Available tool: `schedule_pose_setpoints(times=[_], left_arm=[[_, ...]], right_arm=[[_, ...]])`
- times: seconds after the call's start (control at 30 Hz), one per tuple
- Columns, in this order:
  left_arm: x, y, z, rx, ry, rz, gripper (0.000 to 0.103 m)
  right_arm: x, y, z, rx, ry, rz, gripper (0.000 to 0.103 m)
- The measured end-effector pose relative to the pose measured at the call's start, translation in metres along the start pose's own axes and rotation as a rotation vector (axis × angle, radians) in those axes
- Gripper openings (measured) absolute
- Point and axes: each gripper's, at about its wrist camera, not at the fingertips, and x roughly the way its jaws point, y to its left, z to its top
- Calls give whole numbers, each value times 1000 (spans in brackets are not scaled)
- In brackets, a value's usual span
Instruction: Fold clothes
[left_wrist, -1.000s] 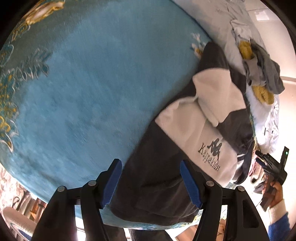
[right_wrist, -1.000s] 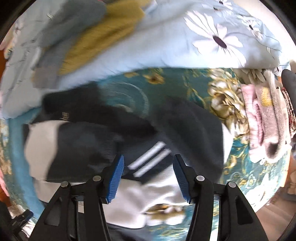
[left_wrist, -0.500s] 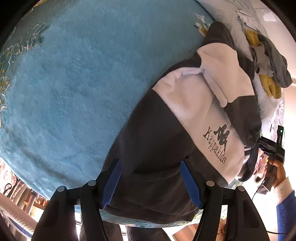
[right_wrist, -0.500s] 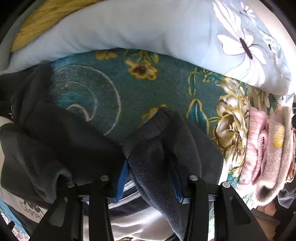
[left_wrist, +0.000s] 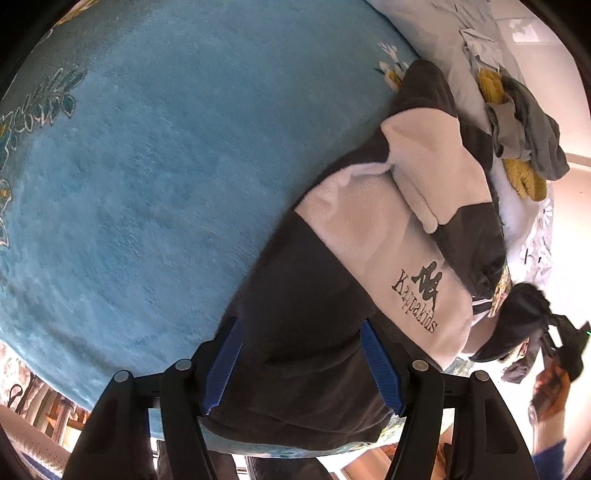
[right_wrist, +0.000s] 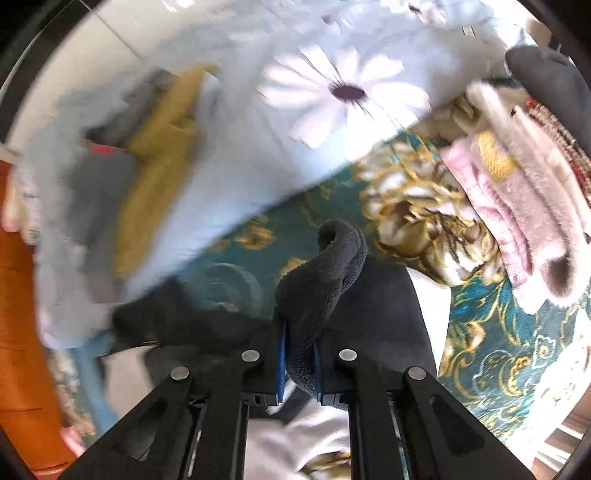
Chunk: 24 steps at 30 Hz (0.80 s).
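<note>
Closing since the earlier frame, right gripper (right_wrist: 298, 363) now pinches the dark fleece sleeve (right_wrist: 325, 273) at lower centre to fold it, while left gripper (left_wrist: 301, 363) stays spread over the sweatshirt (left_wrist: 369, 236) on the blue blanket (left_wrist: 155, 166).

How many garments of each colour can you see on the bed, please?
Dark grey and white: 1, the Kappa Kids fleece top, its sleeve clamped in the right gripper
Mustard yellow: 1, knit
Grey: 1, garment
Pink: 1, fleece piece
Total: 4
</note>
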Motion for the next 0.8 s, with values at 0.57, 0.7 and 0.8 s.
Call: schedule_pose_setpoints(times=[0.57,0.7,0.8], left_arm=[[-21,53,8,-80,-33,-55,70],[-19,62,9,-99,-31,-63,70],[-18,65,11,-105,-30,-70,70]], right_arm=[[71,301,-119,-392,125,290,12],[115,317,-162,-467,212,191,12],[139,320,-181,-514,263,122,15]])
